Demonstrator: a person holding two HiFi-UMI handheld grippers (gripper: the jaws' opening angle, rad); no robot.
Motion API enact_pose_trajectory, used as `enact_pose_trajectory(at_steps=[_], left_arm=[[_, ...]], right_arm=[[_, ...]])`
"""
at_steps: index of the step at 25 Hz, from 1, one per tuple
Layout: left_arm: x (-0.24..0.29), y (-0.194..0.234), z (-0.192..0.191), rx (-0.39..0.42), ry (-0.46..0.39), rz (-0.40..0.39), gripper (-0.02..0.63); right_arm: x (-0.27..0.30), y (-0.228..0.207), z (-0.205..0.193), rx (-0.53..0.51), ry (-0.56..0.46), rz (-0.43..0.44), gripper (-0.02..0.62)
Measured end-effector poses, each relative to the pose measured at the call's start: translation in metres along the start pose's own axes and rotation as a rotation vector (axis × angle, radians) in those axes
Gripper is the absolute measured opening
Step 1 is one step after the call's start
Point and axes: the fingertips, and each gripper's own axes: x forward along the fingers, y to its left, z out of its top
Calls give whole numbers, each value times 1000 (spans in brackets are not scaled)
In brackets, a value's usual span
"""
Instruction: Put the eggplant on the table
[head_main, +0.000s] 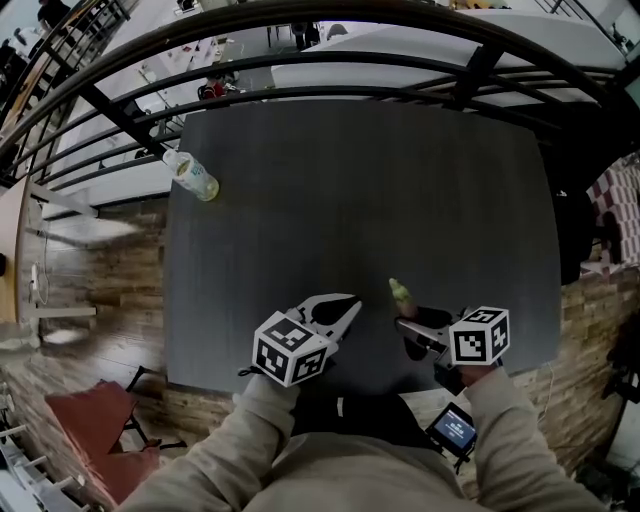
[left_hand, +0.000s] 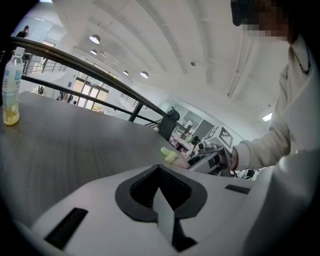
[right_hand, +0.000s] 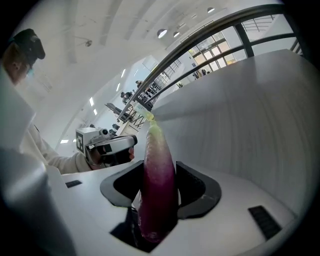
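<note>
A purple eggplant (right_hand: 157, 190) with a pale green tip stands between the jaws of my right gripper (right_hand: 159, 202), which is shut on it. In the head view the right gripper (head_main: 412, 326) hangs over the near edge of the dark table (head_main: 360, 180), and the eggplant (head_main: 400, 293) points away from me. The green tip of the eggplant (left_hand: 169, 155) and the right gripper (left_hand: 212, 157) also show in the left gripper view. My left gripper (head_main: 350, 303) is just to the left over the same edge, its jaws together with nothing in them. The left gripper (right_hand: 107, 145) shows in the right gripper view too.
A plastic bottle (head_main: 190, 174) with yellowish drink stands at the table's far left corner, bottle (left_hand: 11, 82) upright. A dark curved railing (head_main: 330, 62) runs behind the table. A red seat (head_main: 95, 425) sits on the wooden floor at lower left.
</note>
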Motion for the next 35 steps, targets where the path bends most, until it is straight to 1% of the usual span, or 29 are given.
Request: enact_pose_trajectory(at_steps=[6,8,14,19,23,25,29,35], left_arm=[[3,-1,-16,-21,20,5,6],[5,1,-23,-29,29,11,6],[5,5,-33,-38,31,16,6],[5,8,-43,-51,45,14,6],[6,8,-44,-49,44,3,6],[7,6,-43,-44,46,-1,6],[10,9,-41,-39,46,5,6],[14,14,-48,-55,63,8,6]], right_arm=[[7,-2,-8,10,8,-4,207],[13,-6,-12,-2,23,-23,207],[26,-23,-25,-45,60,-132,207],[32,-41,-30,-59,79,-216,207],[37,-62,-29,-83,102,-295,209],[39,-67,-32,-86,118,-319,207],[46,-68,-36,-103,142,-336,207],[50,-67,-38,-88,140,-336,209]])
